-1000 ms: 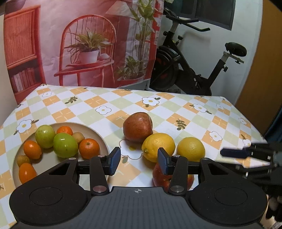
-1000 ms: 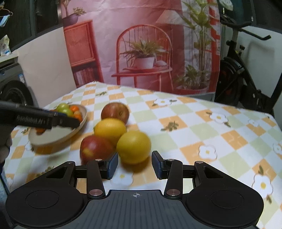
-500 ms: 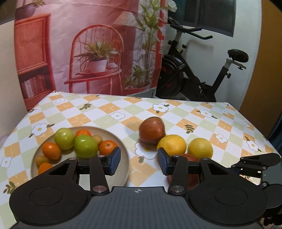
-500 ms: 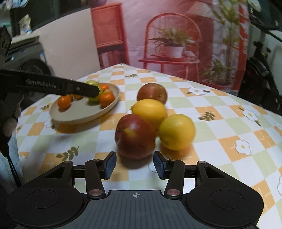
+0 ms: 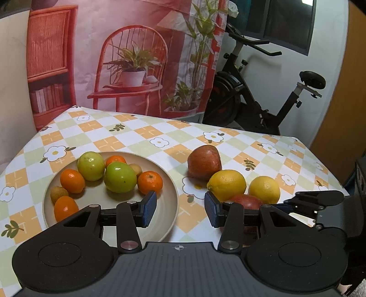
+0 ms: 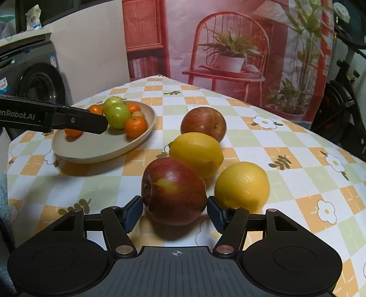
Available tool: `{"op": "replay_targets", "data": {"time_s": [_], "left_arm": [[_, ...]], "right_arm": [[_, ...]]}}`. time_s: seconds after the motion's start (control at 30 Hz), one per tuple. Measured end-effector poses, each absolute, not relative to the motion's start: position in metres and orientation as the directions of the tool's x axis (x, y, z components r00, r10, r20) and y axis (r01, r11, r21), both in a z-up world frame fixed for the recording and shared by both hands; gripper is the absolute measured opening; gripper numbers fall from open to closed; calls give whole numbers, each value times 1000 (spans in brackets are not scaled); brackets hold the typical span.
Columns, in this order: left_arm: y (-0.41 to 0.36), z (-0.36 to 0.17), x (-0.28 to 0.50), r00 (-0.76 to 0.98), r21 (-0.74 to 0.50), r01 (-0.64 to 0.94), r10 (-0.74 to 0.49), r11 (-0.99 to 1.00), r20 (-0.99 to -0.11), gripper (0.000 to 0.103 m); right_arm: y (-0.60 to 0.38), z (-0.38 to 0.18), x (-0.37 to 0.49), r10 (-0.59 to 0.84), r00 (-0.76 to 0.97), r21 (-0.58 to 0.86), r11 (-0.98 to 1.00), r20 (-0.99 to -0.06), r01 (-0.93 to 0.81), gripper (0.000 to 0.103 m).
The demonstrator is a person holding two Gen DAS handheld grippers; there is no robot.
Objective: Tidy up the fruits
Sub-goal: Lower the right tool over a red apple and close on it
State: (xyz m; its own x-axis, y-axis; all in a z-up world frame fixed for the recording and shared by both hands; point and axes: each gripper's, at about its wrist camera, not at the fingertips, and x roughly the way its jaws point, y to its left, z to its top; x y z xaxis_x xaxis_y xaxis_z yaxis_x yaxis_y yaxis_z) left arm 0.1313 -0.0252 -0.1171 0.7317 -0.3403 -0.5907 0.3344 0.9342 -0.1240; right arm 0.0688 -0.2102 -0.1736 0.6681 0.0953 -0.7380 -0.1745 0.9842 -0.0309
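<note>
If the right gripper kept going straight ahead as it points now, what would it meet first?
The near red apple: it sits between the open right gripper fingertips, so it would likely press into the apple before reaching the lemon behind.

The worktop [image 5: 160,134] wears a checked cloth of orange, green and white squares with daisies and leaf sprigs. Behind it hangs a printed backdrop [image 5: 128,45] showing a red wire chair, a potted plant, a tall leafy plant and a red bookcase. To the right of the backdrop a black exercise bike [image 5: 256,100] stands against a white wall, under a dark window [image 5: 288,20]. A brown wooden panel [image 5: 343,98] runs down the far right. In the right wrist view, a grey front-loading washing machine [image 6: 29,77] sits at the left beside a white wall [image 6: 91,57].
</note>
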Motion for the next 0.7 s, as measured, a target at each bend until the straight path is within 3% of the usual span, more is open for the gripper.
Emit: {"op": "replay_targets", "data": {"time_s": [0.13,0.4,0.7], "left_arm": [[-24,-118,130,730,-128,341,-348,931,-589,49],[-22,-118,132,727,-145,332,-351,932,-590,49],[-24,-118,132,727,-144,330,-349,933,-592,49]], "right_arm": [[-211,-173,68,101,665,-10,987,-740,-161,56],[-224,-173,67,259,601,236,964,-756,-119,56],[-223,-170,70,245,593,211,969,-767,-127,57]]}}
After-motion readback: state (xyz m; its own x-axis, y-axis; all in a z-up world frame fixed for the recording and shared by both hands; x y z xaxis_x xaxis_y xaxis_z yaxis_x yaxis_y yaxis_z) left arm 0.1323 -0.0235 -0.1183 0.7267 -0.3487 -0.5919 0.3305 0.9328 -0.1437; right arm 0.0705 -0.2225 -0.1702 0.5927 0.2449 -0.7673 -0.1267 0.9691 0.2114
